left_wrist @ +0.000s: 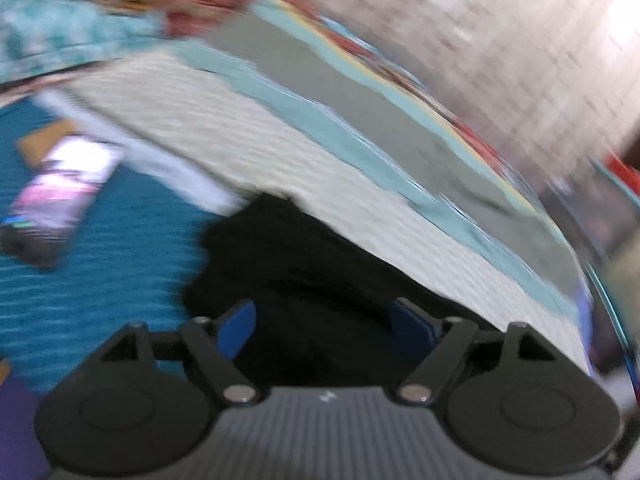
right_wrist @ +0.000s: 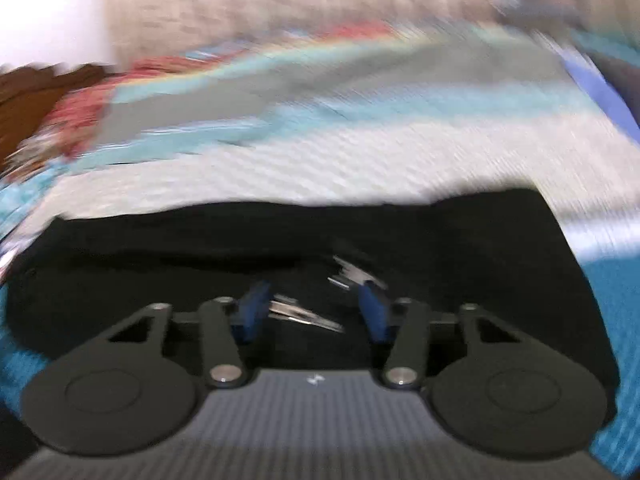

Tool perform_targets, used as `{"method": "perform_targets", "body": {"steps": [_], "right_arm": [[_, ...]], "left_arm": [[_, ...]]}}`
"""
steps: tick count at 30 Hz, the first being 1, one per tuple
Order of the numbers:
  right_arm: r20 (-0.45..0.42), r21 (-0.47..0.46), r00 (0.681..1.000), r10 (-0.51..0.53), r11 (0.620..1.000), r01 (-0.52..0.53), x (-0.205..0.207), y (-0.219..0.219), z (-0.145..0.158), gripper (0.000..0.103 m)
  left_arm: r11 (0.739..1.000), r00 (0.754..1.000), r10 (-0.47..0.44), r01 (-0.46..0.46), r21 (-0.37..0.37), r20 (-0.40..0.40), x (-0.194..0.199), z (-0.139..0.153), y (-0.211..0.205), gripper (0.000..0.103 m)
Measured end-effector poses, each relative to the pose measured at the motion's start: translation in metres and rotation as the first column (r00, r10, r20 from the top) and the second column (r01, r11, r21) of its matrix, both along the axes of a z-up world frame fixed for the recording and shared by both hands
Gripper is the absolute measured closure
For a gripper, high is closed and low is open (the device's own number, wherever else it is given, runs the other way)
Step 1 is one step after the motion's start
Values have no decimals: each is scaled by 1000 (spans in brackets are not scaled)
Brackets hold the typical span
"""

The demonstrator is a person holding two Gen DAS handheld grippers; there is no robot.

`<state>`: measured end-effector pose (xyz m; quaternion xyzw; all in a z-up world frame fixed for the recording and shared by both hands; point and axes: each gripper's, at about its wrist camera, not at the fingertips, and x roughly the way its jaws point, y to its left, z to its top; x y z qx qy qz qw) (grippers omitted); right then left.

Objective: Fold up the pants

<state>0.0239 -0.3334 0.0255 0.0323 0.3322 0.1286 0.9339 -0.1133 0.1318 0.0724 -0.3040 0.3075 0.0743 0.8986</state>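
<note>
Both views are motion-blurred. The black pants (left_wrist: 304, 272) lie bunched on the striped bedspread, right in front of my left gripper (left_wrist: 324, 320). Its blue-padded jaws stand wide apart with the black cloth between and beneath them. In the right wrist view the pants (right_wrist: 280, 240) spread as a wide black band across the lower frame. My right gripper (right_wrist: 314, 308) is open over them, jaws apart, with a small silvery metal piece (right_wrist: 352, 276) of the pants between the pads.
The bedspread has teal (left_wrist: 80, 288), white (left_wrist: 248, 140), light blue and grey bands (left_wrist: 360, 92). A lit phone (left_wrist: 68, 184) lies on the teal part at left. A patterned teal cloth (left_wrist: 60, 36) and a red floral one (left_wrist: 208, 4) lie at the far side. A brick wall (left_wrist: 500, 32) stands behind.
</note>
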Motion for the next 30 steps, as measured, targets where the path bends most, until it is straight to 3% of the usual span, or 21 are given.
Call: {"method": "perform_targets", "body": {"steps": [1, 4, 6, 10, 15, 17, 18, 21, 24, 26, 30], "right_arm": [[-27, -4, 999, -36, 999, 35, 4, -2, -3, 73], [-40, -41, 994, -103, 994, 102, 3, 9, 6, 74], [-10, 25, 995, -101, 994, 102, -1, 19, 22, 74], [-41, 125, 988, 147, 982, -141, 9, 83, 40, 74], [-195, 253, 906, 375, 912, -323, 36, 186, 23, 74], [-253, 290, 877, 408, 897, -333, 47, 218, 14, 74], [-277, 312, 864, 419, 890, -332, 54, 232, 9, 74], [-352, 391, 830, 433, 874, -290, 68, 263, -8, 73], [-437, 391, 808, 396, 892, -226, 77, 269, -24, 79], [-449, 391, 813, 370, 900, -194, 72, 266, -31, 92], [-469, 439, 795, 385, 882, -168, 72, 255, -21, 84]], "left_arm": [[999, 999, 47, -47, -6, -13, -4, -4, 14, 24], [988, 989, 142, -143, -59, -28, -8, -20, 47, 14], [984, 986, 164, -166, -65, -30, 1, -32, 58, 11], [993, 993, 116, -117, -22, -36, 41, -48, 59, 5], [999, 999, 38, -37, 24, -35, 86, -65, 57, 0], [999, 1000, 10, -9, 41, -21, 100, -71, 56, 10], [999, 1000, -7, 7, 49, -10, 104, -74, 54, 45], [1000, 1000, 11, -11, 1, 21, 101, -71, 55, 75], [997, 993, 2, 7, -82, 114, 86, -53, 50, 84], [995, 984, -35, 51, -89, 175, 82, -36, 36, 89], [986, 964, -156, 166, -30, 215, 93, -8, -15, 90]]}}
